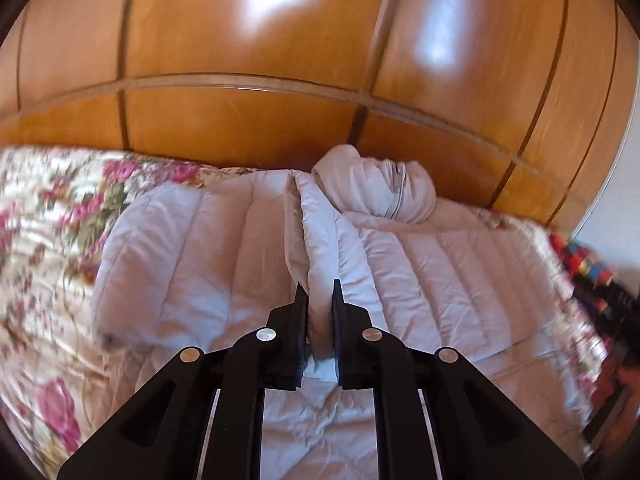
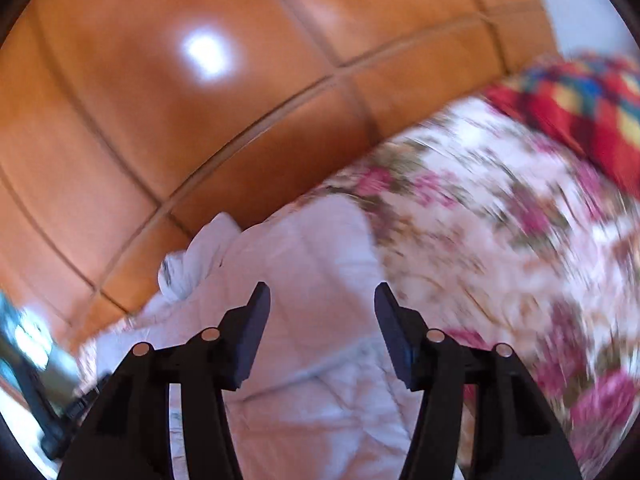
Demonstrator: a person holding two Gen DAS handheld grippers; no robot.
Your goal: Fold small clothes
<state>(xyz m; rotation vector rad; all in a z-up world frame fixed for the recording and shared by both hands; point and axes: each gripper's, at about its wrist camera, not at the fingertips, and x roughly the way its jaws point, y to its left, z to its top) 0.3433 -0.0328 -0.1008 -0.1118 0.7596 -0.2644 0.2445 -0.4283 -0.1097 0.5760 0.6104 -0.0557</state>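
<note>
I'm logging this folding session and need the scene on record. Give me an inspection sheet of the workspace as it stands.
Surface: bed with a flowered bedspread.
Job's things: pale quilted jacket spread on the bedspread, one front edge lifted, hood bunched at the far end.
Clutter: multicoloured blanket at the bed's edge.
Grippers: left tool shut on the jacket's lifted edge; right tool open above the jacket, holding nothing.
Cables: nothing seen.
Surroundings: glossy wooden wardrobe behind the bed; right view blurred.
</note>
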